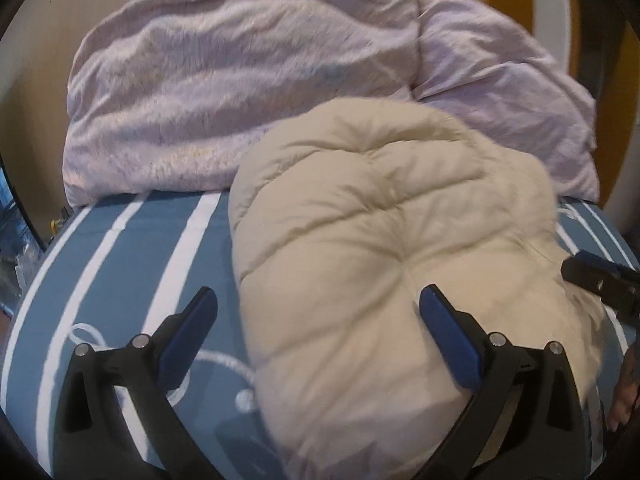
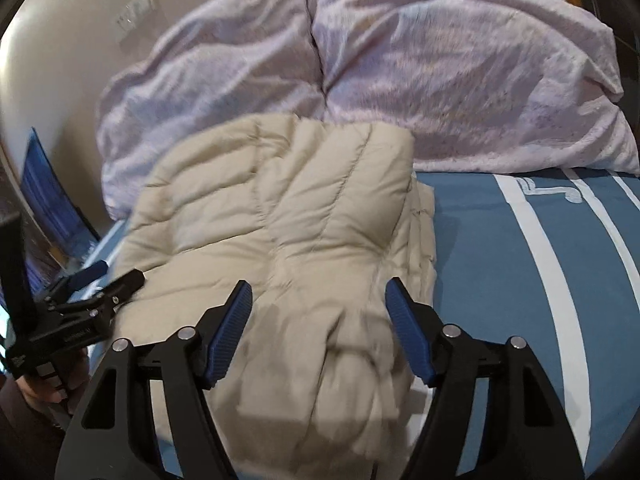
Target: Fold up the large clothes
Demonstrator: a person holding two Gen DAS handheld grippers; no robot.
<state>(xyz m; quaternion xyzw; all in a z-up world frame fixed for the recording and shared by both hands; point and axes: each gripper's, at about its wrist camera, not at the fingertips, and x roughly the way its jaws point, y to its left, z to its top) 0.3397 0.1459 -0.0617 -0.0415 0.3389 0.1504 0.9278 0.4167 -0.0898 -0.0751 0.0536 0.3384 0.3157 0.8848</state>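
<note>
Both grippers, left gripper and right gripper, hang wide open and empty, folded beige puffer jacket right ahead under the tips.

Both views are dim and evenly lit by soft indoor light, with no glare and only faint shadows in the folds of the beige jacket and the lilac bedding. Everything is slightly smeared by blur, most around the jacket's near end and the striped bedcover. The fisheye lens bends the bedcover's stripes into curves and leaves dark rounded corners at the frame edges
</note>
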